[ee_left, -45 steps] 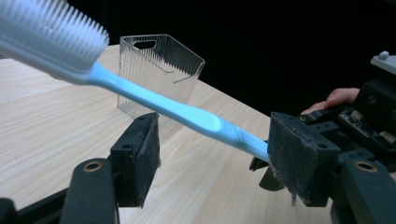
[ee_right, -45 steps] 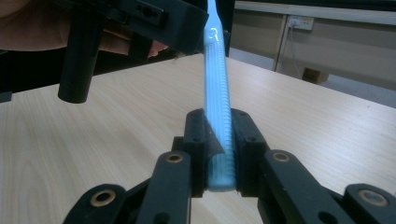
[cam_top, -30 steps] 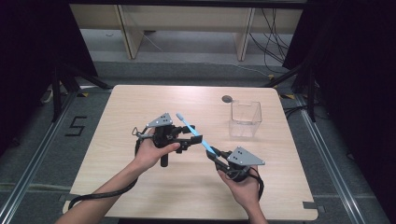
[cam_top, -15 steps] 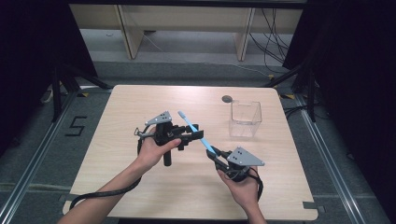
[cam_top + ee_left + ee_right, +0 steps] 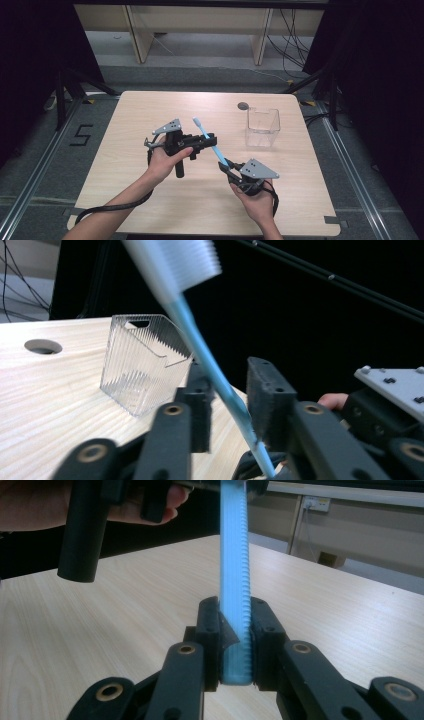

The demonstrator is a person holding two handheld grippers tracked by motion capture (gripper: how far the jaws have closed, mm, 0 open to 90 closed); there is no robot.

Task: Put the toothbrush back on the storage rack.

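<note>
A light-blue toothbrush (image 5: 206, 134) slants up over the table, bristle head at the top. My right gripper (image 5: 225, 165) is shut on its handle end; in the right gripper view the pads (image 5: 262, 625) clamp the toothbrush (image 5: 235, 555) from both sides. My left gripper (image 5: 209, 141) reaches in from the left around the brush's middle. In the left gripper view the toothbrush (image 5: 200, 340) runs between the left gripper's (image 5: 232, 400) jaws. They have just been closing, a gap still shows beside the shaft, and the brush leans near the right pad (image 5: 265, 395).
A clear ribbed plastic container (image 5: 262, 127) stands at the back right of the wooden table (image 5: 125, 125), also seen as the container (image 5: 140, 360) behind the brush. A round hole (image 5: 243, 105) lies near the far edge. Cables trail off the near edge.
The left gripper's jaws have narrowed around the toothbrush's shaft. Both hands and the brush have kept their places.
</note>
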